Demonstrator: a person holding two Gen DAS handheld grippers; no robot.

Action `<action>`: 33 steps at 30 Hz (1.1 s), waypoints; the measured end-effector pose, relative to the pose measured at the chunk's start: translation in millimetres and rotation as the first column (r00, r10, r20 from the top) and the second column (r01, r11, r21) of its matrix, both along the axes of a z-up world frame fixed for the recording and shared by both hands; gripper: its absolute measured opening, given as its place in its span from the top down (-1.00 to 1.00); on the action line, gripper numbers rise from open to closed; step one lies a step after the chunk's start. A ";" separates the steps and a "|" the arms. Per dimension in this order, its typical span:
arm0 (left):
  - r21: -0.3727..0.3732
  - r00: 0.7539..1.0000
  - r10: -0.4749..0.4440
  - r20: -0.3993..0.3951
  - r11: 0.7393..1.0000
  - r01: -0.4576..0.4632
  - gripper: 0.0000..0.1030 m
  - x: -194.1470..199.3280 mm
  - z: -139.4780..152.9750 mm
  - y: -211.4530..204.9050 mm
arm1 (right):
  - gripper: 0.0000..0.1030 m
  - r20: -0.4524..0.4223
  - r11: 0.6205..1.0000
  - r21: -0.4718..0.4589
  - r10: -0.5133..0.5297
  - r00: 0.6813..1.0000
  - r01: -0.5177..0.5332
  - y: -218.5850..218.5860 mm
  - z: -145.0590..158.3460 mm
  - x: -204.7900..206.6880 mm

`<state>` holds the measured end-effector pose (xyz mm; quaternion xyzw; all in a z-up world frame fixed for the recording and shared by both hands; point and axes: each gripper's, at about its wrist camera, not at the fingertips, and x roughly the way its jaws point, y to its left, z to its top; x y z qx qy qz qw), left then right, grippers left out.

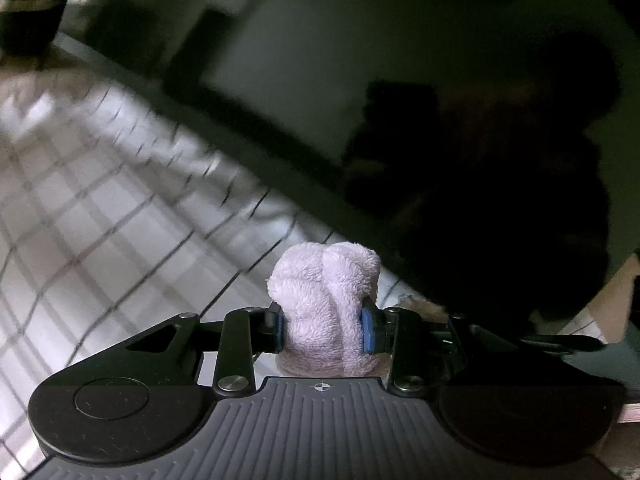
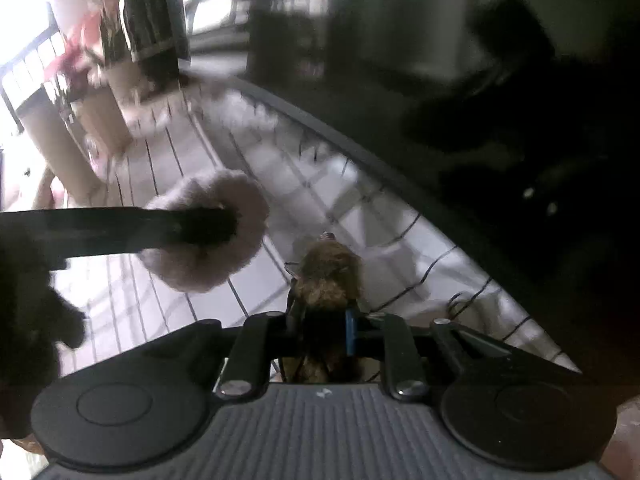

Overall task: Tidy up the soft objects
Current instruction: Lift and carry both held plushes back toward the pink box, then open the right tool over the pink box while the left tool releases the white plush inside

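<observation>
Your left gripper (image 1: 325,326) is clamped on a pale lilac fleece bundle (image 1: 326,304), its blue pads (image 1: 369,330) pressing into both sides. That view shows only this bundle above the white checked cloth (image 1: 100,216), with a dark edge beyond. The right wrist view adds more: your right gripper (image 2: 325,332) is closed on a brown furry toy (image 2: 328,276), and the left gripper's arm (image 2: 120,228) crosses from the left, carrying the same fleece bundle (image 2: 208,232) above the cloth (image 2: 360,216). The background is blurred.
</observation>
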<state>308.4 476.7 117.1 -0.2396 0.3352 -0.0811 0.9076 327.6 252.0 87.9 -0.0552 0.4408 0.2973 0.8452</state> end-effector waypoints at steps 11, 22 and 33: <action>0.143 0.956 -0.143 0.257 0.984 0.109 0.27 -17.8 124.9 -88.5 | 0.68 0.344 0.972 0.189 -0.201 0.917 0.143 -97.8 153.7 -58.5; 0.115 0.847 -0.423 0.322 0.906 0.409 0.27 -49.4 157.0 -236.4 | 0.67 0.460 0.920 0.194 -0.391 0.797 0.340 -234.1 229.0 -133.9; 0.047 0.716 -0.670 0.195 0.736 0.676 0.19 -42.2 89.1 -430.3 | 0.67 0.370 0.786 0.089 -0.597 0.712 0.612 -371.7 180.1 -172.3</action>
